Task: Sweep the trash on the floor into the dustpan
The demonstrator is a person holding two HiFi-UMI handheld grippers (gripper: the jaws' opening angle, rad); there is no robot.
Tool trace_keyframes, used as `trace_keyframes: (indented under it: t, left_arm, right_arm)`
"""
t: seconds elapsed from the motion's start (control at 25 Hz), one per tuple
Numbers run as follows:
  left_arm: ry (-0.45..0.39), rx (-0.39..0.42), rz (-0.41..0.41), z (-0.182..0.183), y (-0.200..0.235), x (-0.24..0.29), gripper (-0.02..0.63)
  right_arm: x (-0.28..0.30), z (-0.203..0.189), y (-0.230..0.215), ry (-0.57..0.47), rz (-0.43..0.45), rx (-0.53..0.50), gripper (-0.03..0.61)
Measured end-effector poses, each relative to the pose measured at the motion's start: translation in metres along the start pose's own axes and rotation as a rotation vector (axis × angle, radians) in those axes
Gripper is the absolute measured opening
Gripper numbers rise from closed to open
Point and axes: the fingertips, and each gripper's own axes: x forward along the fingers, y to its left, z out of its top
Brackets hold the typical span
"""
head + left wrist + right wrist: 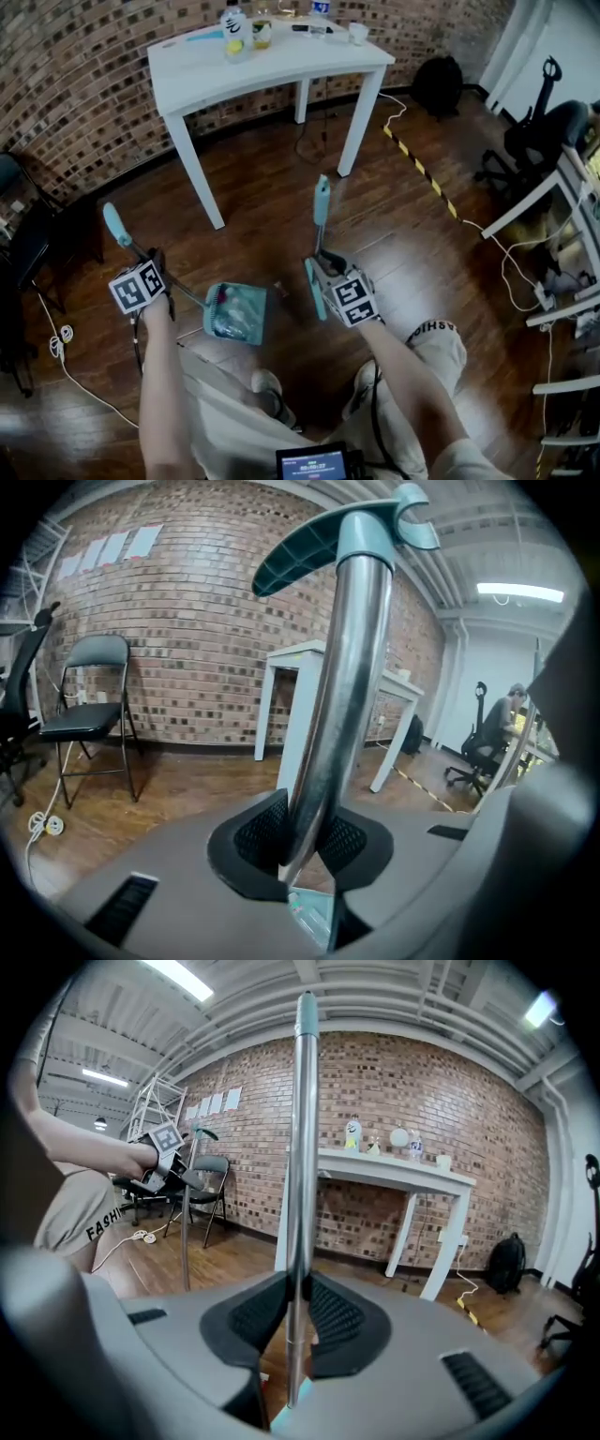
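- The left tongs (302, 841) are being kept clamped shut on the metal dustpan handle (342, 667), which is rising between the jaws to a teal grip at its top.
- The right tongs (297, 1314) are likewise being pressed tight on the thin broom handle (302, 1147), which is standing close to upright between the pads.
- In the head view, the teal dustpan (236, 314) is being held low on the wooden floor (281, 216), just ahead of the person's feet, with its open side being turned toward the broom.
- The broom head (312, 289) is being held just to the right of the pan, edge-on, with a narrow strip of bare floor between the two.
- A small scrap (279, 288) (too small to name) is lying in that strip, so what is left of the trash is being bracketed by the pan on the left and the broom on the right.
- Some pale bits are apparently being carried inside the pan already, though this is being judged from a small patch only.
- The coming move is being set by that one line: the scrap is lying leftward of the broom, so a short stroke toward the pan's mouth is being called for, with the right tongs doing the pushing and the left tongs holding the pan steady.
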Motion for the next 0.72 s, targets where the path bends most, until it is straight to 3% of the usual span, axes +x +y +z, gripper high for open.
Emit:
trace_keyframes:
  t: [0.2, 0.4, 0.56, 0.72]
  left_arm:
    - [0.018, -0.026, 0.091, -0.016, 0.015, 0.014, 0.054]
    - [0.034, 0.0, 0.094, -0.024, 0.006, 0.021, 0.049]
    - [0.049, -0.002, 0.067, -0.027, -0.006, 0.022, 0.049]
    - [0.061, 0.004, 0.045, -0.027, -0.016, 0.026, 0.049]
  right_arm:
    - [0.048, -0.012, 0.031, 0.05, 0.05, -0.042, 0.092]
    - [0.092, -0.026, 0.073, 0.076, 0.101, -0.051, 0.091]
    - [0.108, -0.014, 0.099, 0.022, 0.126, 0.021, 0.091]
    - [0.111, 0.015, 0.118, -0.071, 0.209, 0.053, 0.091]
